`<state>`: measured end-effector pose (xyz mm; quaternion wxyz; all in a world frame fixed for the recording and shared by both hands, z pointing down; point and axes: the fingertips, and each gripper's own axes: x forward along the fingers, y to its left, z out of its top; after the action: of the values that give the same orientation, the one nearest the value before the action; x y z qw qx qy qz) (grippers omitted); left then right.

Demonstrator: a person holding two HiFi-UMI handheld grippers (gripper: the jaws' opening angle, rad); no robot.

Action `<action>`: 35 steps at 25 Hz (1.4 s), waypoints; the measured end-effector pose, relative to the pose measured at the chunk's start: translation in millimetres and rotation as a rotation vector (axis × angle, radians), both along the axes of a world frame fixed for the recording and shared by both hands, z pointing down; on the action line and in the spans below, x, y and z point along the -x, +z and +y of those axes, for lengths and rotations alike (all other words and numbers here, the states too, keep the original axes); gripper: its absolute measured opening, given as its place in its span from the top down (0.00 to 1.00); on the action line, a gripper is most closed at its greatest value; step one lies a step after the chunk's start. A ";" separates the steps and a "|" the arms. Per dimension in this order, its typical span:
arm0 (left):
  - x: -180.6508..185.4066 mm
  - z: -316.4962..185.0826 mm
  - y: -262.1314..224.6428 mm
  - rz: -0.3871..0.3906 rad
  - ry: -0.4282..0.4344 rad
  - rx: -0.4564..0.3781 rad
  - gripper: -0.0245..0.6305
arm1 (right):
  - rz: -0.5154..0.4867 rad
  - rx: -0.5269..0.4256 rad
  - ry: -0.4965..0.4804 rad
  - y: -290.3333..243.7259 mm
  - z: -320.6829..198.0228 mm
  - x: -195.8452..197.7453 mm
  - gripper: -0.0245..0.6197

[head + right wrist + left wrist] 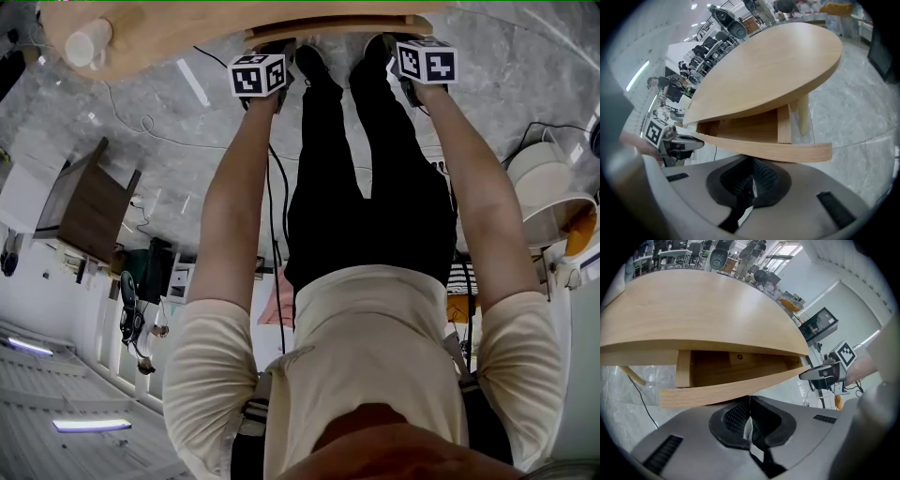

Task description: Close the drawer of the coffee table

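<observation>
The light wood coffee table [141,28] has its drawer pulled partly out under the top. In the left gripper view the drawer front [736,387] stands a short way out, with the hollow drawer box [731,364] showing behind it. My left gripper [750,400] is shut with nothing held, its tips right at the drawer front's left part. My right gripper [752,162] is also shut and empty, at the drawer front [783,151] further right. In the head view the left gripper [270,47] and right gripper [398,42] both meet the drawer front [337,31].
A pale cup [87,42] stands on the table top. A table leg [802,112] is behind the drawer's right end. The person's shoes [314,64] are close under the drawer. A dark wooden stool [89,202], floor cables [150,136] and a white bin [548,187] lie around.
</observation>
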<state>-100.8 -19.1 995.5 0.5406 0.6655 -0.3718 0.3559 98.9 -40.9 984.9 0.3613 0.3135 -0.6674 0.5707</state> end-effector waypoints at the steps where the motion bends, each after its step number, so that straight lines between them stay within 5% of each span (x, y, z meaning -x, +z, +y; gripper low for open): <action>1: -0.3 -2.7 0.5 0.000 -0.002 -0.001 0.96 | 0.000 -0.002 0.000 0.6 -2.5 -0.2 0.97; 35: -0.7 -42.8 5.2 -0.023 0.013 -0.038 0.96 | -0.013 -0.033 -0.012 0.8 -41.8 4.5 0.97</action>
<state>-100.0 -61.9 1000.7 0.5212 0.6738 -0.3805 0.3600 94.4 -82.7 985.7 0.3551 0.3117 -0.6810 0.5594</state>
